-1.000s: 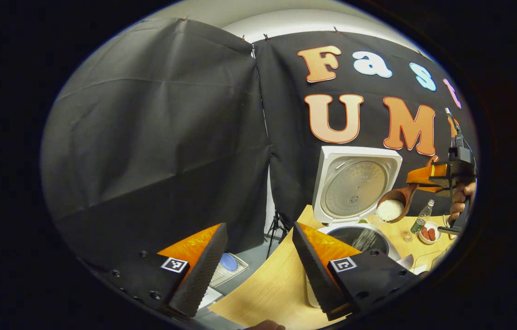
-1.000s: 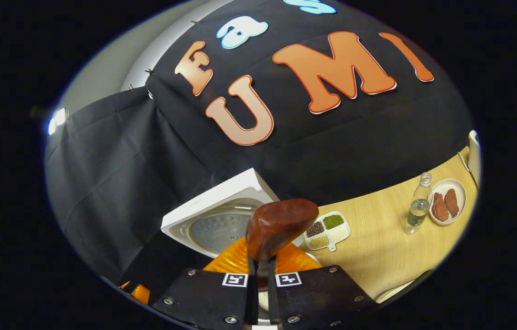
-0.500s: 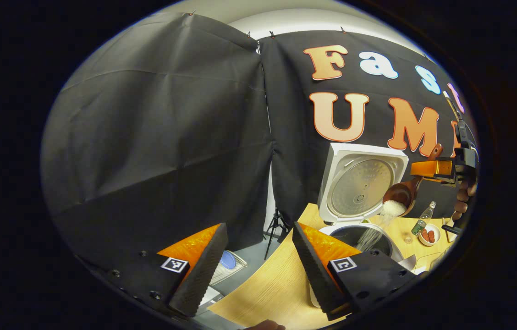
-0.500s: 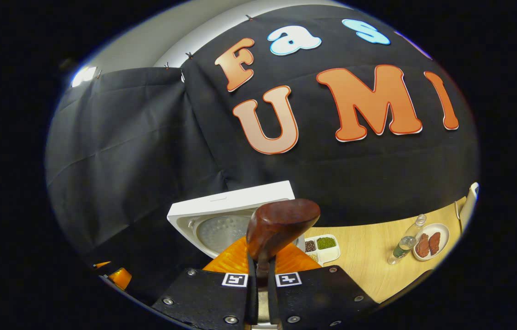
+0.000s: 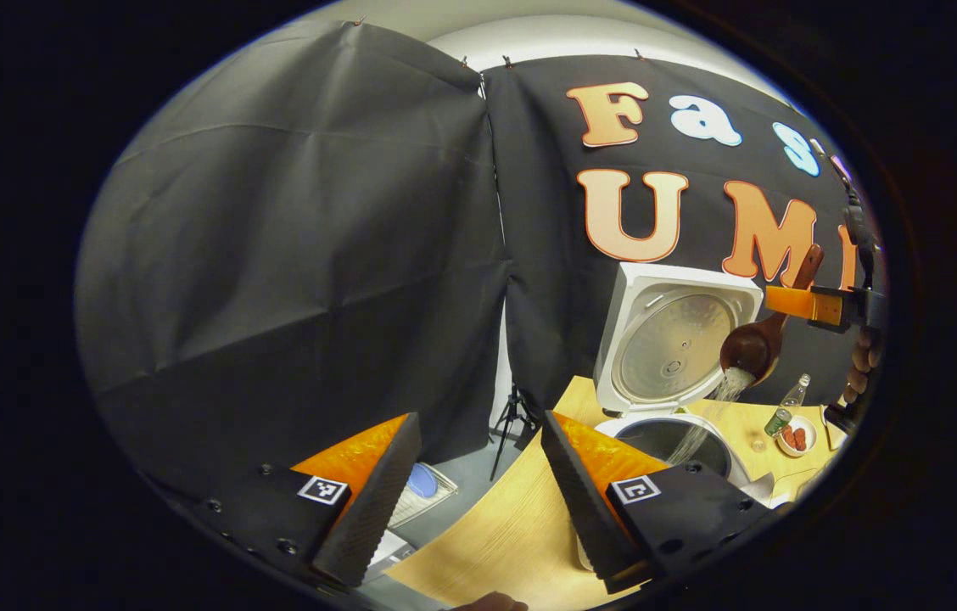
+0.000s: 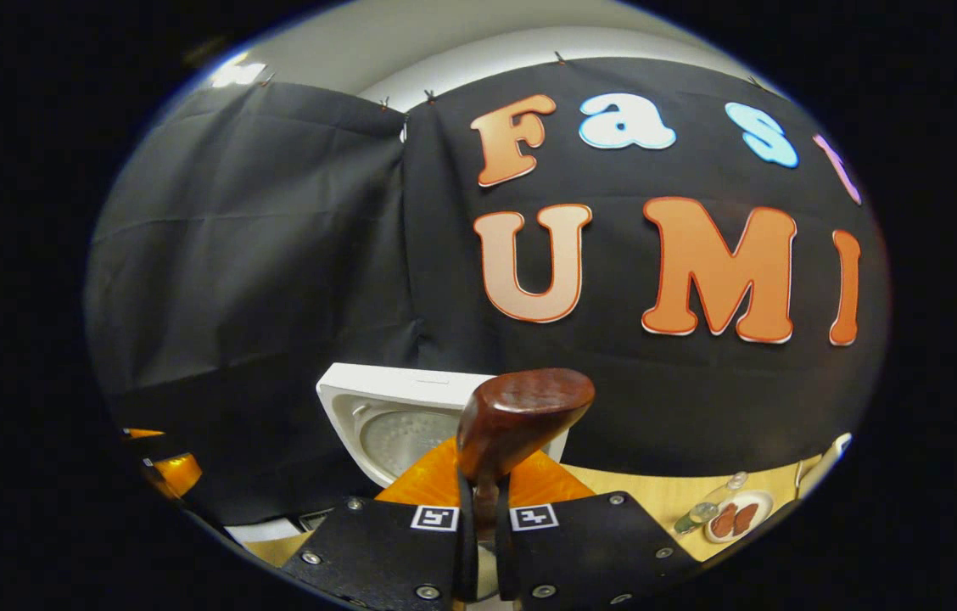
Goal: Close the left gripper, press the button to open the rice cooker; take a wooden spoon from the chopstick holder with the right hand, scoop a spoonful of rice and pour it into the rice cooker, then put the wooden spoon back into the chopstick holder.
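Observation:
The white rice cooker (image 5: 675,339) stands open, lid upright, its dark inner pot (image 5: 672,438) below. Above the pot the wooden spoon (image 5: 752,346) is tipped, and rice streams from it into the pot. My right gripper (image 5: 818,304), with a hand behind it, holds the spoon's handle in the left gripper view. In the right gripper view my right gripper (image 6: 478,513) is shut on the wooden spoon (image 6: 521,416), whose bowl back faces the camera, with the cooker lid (image 6: 398,416) behind. My left gripper (image 5: 478,475) hangs open over the table's left end, holding nothing.
On the wooden table (image 5: 512,526) past the cooker stand a small bottle (image 5: 786,407) and a plate of reddish food (image 5: 797,435). The same plate (image 6: 733,518) and bottle (image 6: 703,507) lie low right in the right gripper view. A tripod (image 5: 512,416) stands on the floor beyond the table.
The right gripper has rolled and lifted the handle, tipping the spoon further; the mound of rice has mostly poured out into the pot. The left gripper has barely moved.

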A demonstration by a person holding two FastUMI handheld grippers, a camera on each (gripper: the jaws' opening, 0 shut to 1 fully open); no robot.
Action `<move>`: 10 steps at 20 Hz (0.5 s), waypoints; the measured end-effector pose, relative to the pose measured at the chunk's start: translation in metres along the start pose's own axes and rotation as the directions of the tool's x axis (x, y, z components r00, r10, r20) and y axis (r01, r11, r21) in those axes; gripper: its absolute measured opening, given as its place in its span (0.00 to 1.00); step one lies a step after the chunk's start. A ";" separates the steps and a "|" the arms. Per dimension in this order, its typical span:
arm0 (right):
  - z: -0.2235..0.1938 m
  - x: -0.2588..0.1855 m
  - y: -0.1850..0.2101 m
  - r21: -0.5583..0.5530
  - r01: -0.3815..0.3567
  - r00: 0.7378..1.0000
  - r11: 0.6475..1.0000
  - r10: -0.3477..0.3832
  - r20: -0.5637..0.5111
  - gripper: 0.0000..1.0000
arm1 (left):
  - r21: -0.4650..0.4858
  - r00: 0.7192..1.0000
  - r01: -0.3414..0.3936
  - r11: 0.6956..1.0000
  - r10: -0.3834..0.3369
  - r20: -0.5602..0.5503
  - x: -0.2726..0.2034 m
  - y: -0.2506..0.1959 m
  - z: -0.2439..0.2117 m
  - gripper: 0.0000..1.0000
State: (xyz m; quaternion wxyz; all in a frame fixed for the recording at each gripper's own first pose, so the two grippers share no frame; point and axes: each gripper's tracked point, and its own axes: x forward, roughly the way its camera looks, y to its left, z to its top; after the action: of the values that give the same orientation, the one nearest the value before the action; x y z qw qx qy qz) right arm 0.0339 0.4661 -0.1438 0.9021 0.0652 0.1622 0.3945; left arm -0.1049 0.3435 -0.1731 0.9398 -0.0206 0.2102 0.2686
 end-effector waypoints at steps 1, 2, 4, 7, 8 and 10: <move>0.004 0.000 0.003 -0.035 -0.007 1.000 0.999 0.007 0.018 0.08 | 0.000 1.000 -0.003 1.000 0.003 -0.001 0.000 -0.001 0.000 0.97; 0.007 -0.001 0.008 -0.071 -0.020 0.999 0.997 0.023 0.035 0.08 | -0.001 1.000 -0.005 1.000 0.005 0.000 0.000 0.000 0.002 0.97; 0.017 -0.006 0.015 -0.165 -0.033 0.997 0.986 0.045 0.069 0.08 | -0.001 1.000 -0.010 1.000 0.010 -0.001 -0.001 0.001 0.000 0.97; 0.026 -0.009 0.023 -0.255 -0.052 0.990 0.966 0.083 0.113 0.08 | -0.004 1.000 -0.013 1.000 0.013 0.001 -0.005 -0.003 0.001 0.97; 0.024 -0.010 0.022 -0.256 -0.061 0.990 0.965 0.090 0.104 0.08 | -0.003 1.000 -0.016 1.000 0.016 0.001 -0.006 -0.004 0.001 0.97; 0.019 -0.013 0.022 -0.221 -0.076 0.991 0.972 0.098 0.088 0.08 | -0.001 1.000 -0.014 1.000 0.014 0.003 -0.010 -0.010 0.001 0.97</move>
State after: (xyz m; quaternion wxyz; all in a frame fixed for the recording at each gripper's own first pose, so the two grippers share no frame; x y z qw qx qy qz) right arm 0.0172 0.4717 -0.1176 0.8925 -0.0077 0.0706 0.4454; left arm -0.1065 0.3302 -0.1688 0.9382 -0.0192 0.2089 0.2752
